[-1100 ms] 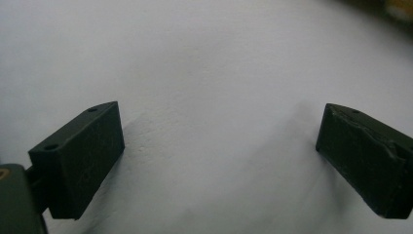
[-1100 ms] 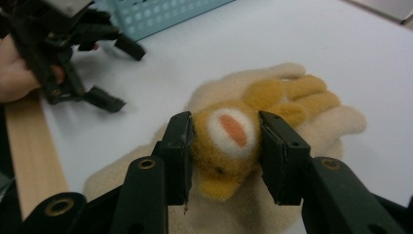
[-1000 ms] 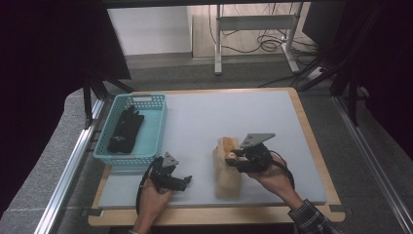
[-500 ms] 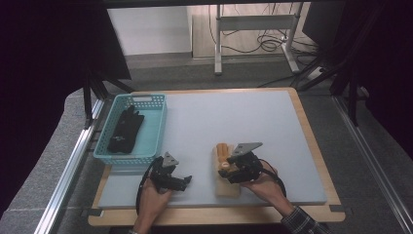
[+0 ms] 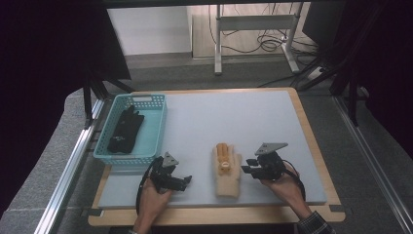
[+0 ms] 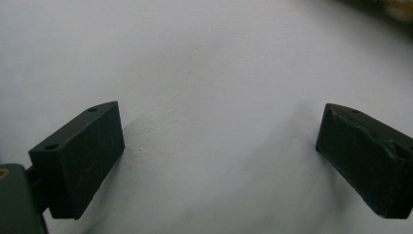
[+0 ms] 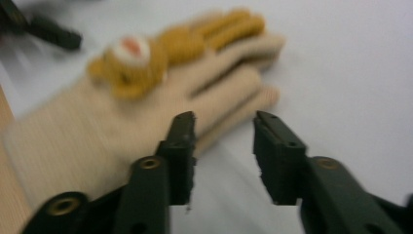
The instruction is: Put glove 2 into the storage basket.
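Observation:
A beige glove [image 5: 227,170] with a small orange bear on its back lies flat on the grey mat, fingers pointing away from me. In the right gripper view the beige glove [image 7: 146,97] is blurred. My right gripper [image 5: 247,168] sits low just right of it, jaws pointing at its edge. The right gripper [image 7: 224,134] is open; its jaws have just been closing with nothing between them, the left one beside the glove's outer finger. My left gripper [image 5: 186,181] rests left of the glove. The left gripper [image 6: 219,141] stands wide open over bare mat.
A light blue basket [image 5: 157,127] at the left holds a black glove [image 5: 125,129]. The grey mat [image 5: 234,117] lies on a wooden board [image 5: 311,141]. Beyond the table are a metal stand and cables on the floor.
The right gripper came down and slid off the glove to its right side. The left gripper stayed where it was.

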